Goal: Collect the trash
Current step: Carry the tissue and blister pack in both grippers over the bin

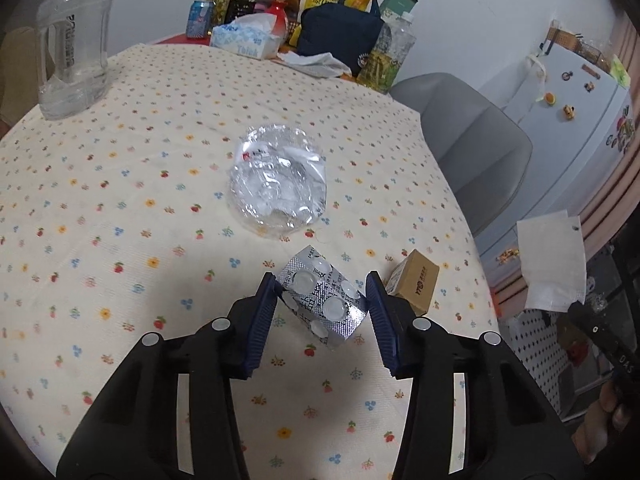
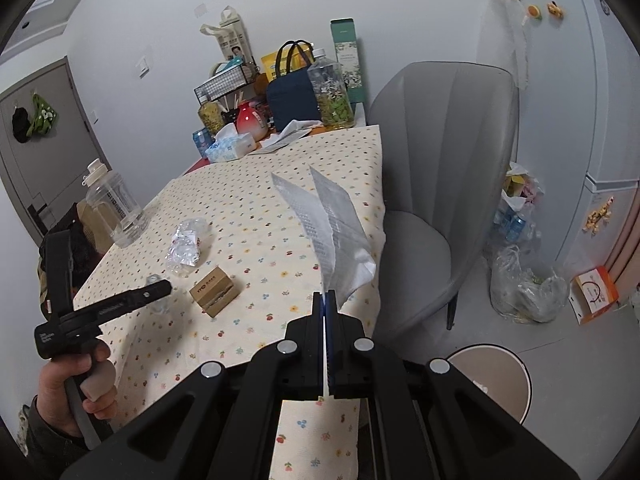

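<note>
Blue-padded jaws of the left gripper (image 1: pixel 324 308) are standing spread apart, bracketing a silver foil blister pack (image 1: pixel 324 300) with empty clear bubbles; the pack is sitting tilted between the pads, with its left corner meeting the left pad and a gap showing at the right one. Only the left wrist view is showing this pack clearly; in the right wrist view that gripper's black body is covering most of it. Just right of the jaws a small brown cardboard box (image 1: pixel 414 282) is lying near the edge of the cream flower-printed tablecloth (image 1: pixel 120 184). Farther in, a crumpled clear plastic wrapper (image 1: pixel 278 182) is resting on open cloth, well apart from a clear plastic water jug (image 1: pixel 74 40) at the far left.

The right wrist view is showing the right gripper (image 2: pixel 325 300) clenched on a white paper napkin (image 2: pixel 336 224), which is hanging in the air over the table's right edge. Beyond that edge a grey upholstered chair (image 2: pixel 444 184) is standing close against the table, and a round lidded bin (image 2: pixel 500 380) is sitting on the floor below.
</note>
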A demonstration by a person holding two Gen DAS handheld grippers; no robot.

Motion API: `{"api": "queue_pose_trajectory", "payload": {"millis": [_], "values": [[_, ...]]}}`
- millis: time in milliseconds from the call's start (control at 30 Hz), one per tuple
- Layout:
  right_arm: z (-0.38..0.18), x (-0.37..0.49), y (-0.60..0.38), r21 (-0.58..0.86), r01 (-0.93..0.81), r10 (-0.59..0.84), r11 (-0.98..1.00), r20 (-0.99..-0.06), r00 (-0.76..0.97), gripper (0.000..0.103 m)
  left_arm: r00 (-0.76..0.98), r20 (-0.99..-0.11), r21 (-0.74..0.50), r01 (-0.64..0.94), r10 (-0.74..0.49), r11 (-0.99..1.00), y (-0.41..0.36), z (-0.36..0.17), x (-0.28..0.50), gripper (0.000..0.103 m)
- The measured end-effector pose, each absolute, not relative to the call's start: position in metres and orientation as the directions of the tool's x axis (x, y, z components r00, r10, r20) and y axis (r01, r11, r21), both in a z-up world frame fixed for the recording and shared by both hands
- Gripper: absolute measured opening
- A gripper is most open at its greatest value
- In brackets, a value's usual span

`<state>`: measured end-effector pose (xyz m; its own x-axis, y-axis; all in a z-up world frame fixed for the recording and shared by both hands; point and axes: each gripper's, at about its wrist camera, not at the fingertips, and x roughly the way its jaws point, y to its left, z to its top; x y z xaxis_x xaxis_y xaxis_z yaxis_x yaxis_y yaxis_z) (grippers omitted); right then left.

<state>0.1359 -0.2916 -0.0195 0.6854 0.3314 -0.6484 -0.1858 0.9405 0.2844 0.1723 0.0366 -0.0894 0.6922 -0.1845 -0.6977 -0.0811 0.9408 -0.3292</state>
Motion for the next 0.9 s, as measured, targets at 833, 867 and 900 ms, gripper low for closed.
{"api": "queue_pose_trajectory", "payload": {"millis": [833,867,900], "values": [[-0.048,0.119,-0.363,0.344,-0.048,0.277,0.938,-0.657,0.701,0.002,0.694,-0.675,-0.247,0.108,-0.251,0.963,-0.064,-0.06,0.176,0.046],[-0.052,0.119,-0.367,0.348,-0.037,0.273,0.937,-0.66,0.7,0.002,0.689,-0.678,-0.243,0.118,-0.255,0.963,-0.07,-0.061,0.177,0.046],[-0.055,0.119,-0.372,0.352,-0.028,0.27,0.936,-0.662,0.699,0.002,0.685,-0.681,-0.239,0.126,-0.258,0.963,-0.076,-0.062,0.178,0.046]]}}
